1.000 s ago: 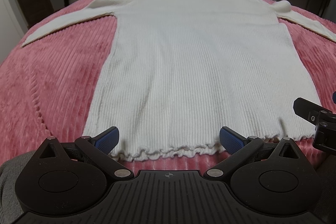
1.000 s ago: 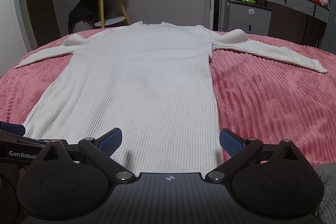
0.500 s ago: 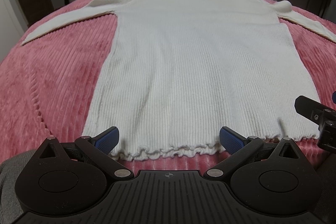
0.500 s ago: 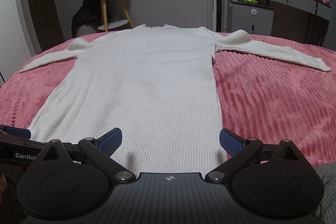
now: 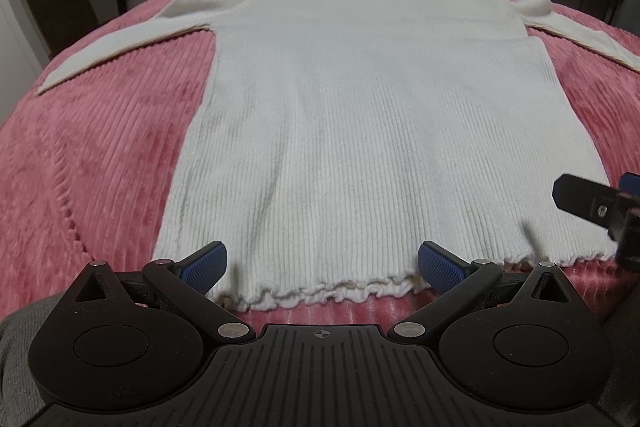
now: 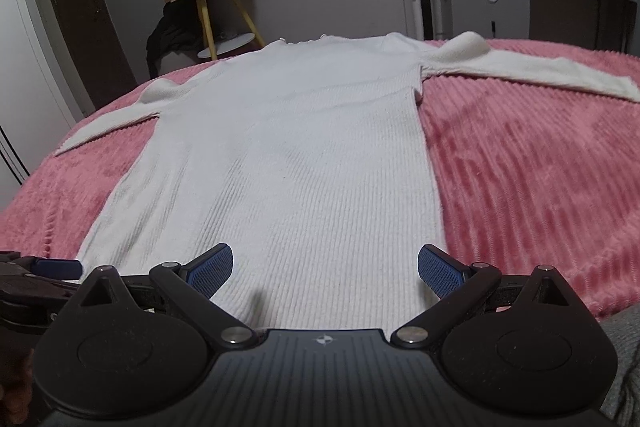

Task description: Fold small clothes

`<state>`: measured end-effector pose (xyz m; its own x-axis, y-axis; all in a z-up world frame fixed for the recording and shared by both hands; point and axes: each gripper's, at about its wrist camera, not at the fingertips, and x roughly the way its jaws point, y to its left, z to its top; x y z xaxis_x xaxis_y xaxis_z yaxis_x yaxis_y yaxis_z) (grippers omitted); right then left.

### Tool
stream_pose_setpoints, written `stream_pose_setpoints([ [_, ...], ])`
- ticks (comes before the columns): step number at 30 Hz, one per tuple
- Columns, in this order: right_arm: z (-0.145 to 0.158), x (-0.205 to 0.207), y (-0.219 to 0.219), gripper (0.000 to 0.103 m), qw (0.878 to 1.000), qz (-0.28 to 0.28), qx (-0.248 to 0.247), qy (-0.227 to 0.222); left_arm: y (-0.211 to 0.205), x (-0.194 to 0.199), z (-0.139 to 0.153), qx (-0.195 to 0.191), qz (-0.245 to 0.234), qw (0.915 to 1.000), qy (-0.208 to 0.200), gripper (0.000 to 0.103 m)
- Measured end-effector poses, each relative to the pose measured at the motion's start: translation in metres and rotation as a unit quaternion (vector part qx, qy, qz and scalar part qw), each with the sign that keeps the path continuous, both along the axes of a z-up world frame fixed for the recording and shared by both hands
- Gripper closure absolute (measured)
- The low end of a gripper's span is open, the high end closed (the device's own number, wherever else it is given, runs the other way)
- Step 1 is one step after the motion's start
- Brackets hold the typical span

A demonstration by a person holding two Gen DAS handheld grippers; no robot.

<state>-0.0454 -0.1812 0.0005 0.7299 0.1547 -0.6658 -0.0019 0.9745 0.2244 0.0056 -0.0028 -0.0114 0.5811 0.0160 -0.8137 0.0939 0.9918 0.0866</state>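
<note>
The white ribbed sweater (image 5: 372,131) lay flat on the pink bedspread (image 5: 100,147), sleeves spread, while left gripper (image 5: 320,265) and right gripper (image 6: 325,269) hovered wide-jawed near its hem, probably for folding.

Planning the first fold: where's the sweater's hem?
In the left wrist view, the hem lies at the blanket's near edge, between the open left gripper's fingers.
</note>
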Motion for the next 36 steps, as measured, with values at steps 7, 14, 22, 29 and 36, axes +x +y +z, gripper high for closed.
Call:
stream_pose_setpoints([
  [7, 0.009, 0.013, -0.026, 0.004, 0.998, -0.014, 0.062, 0.003, -0.009, 0.006, 0.002, 0.011, -0.02, 0.9997, -0.004, 0.0],
  [14, 0.037, 0.056, -0.145, 0.004, 0.973, -0.141, 0.177, -0.043, -0.015, 0.04, 0.014, 0.005, -0.012, 0.9996, -0.027, 0.0],
  [22, -0.012, 0.096, -0.328, 0.004, 0.906, -0.335, 0.25, -0.067, -0.023, 0.1, 0.012, -0.009, 0.034, 0.9983, -0.047, 0.0],
  [29, -0.056, 0.126, -0.406, 0.04, 0.858, -0.419, 0.291, -0.061, -0.024, 0.134, -0.009, -0.009, 0.071, 0.9973, -0.02, 0.0],
  [36, -0.078, 0.153, -0.441, 0.063, 0.846, -0.429, 0.31, -0.067, -0.025, 0.136, -0.021, -0.014, 0.071, 0.9973, -0.01, 0.0],
])
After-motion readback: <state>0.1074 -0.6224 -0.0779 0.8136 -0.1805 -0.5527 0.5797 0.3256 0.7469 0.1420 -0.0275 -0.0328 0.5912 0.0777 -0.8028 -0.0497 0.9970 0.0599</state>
